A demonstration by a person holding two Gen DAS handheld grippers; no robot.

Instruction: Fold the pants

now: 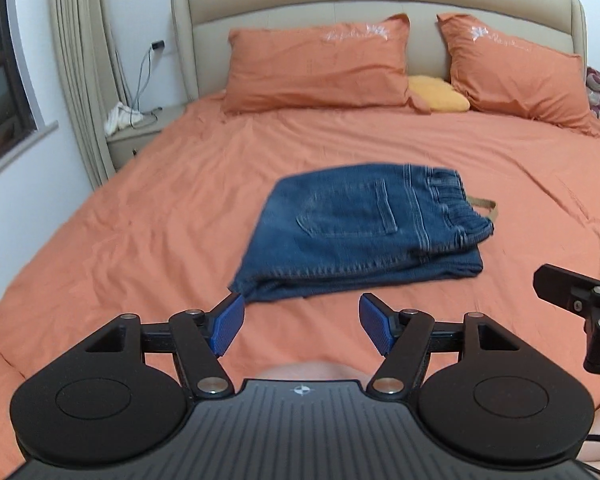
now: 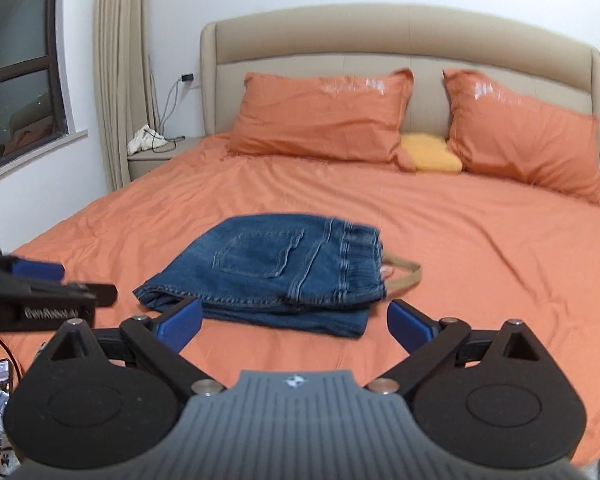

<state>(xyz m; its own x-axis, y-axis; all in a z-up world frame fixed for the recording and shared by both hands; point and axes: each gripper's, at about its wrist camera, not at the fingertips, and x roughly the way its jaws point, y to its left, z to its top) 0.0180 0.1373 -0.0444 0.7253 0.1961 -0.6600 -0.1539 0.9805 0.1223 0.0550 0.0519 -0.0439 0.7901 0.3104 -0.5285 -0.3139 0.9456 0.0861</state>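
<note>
Denim pants (image 1: 364,228) lie folded into a compact stack mid-bed, at 12 o'clock from us; folding looks done. Our left gripper (image 1: 302,326) and right gripper (image 2: 296,326) both gape empty.

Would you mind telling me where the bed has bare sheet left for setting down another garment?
The widest free patch lies between the folded jeans and the pillows. More bare sheet runs right of the jeans, past the tan strap, and left of them toward the nightstand. The near strip is crowded: both grippers hover open there.
</note>
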